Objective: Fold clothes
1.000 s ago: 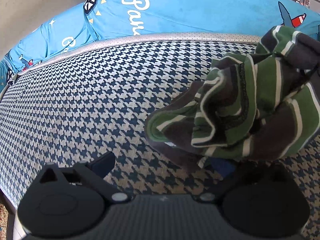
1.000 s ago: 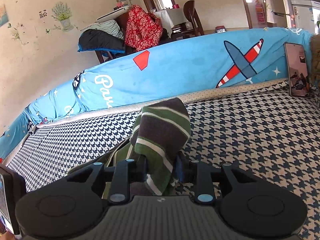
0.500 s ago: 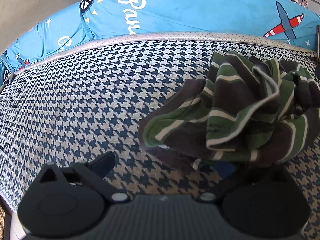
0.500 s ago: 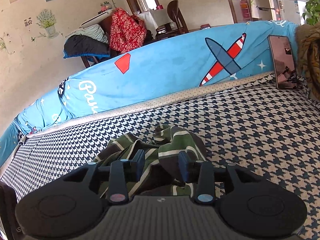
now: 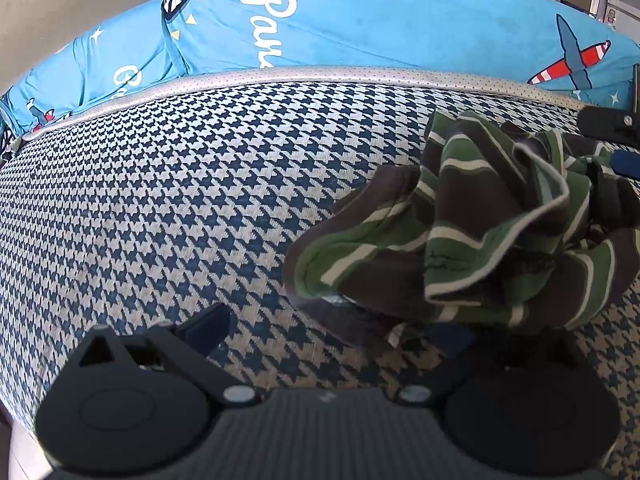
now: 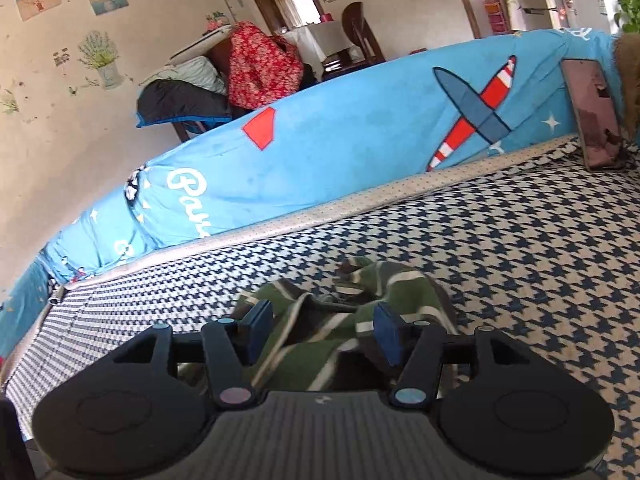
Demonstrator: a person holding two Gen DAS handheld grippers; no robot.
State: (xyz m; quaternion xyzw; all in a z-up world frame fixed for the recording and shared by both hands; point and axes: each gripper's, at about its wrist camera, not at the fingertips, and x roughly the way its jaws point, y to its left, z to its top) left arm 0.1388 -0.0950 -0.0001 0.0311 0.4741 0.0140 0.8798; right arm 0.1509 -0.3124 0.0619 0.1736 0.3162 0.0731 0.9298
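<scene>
a blue-and-white houndstooth woven mattress (image 5: 168, 200) fills both views, with a long bright blue cushion printed with red-striped planes (image 6: 360, 148) along its far edge. a crumpled green, dark grey and white striped garment (image 5: 472, 240) lies bunched on the mattress. the black left gripper (image 5: 320, 330) stands wide, its right finger hidden under the cloth's near edge; whether it touches there, i cannot tell. the black right gripper (image 6: 320, 330) is opening, the garment between its blue pads (image 6: 386, 332) but not pinched. a pink phone (image 6: 592, 116) leans on the cushion.
</scene>
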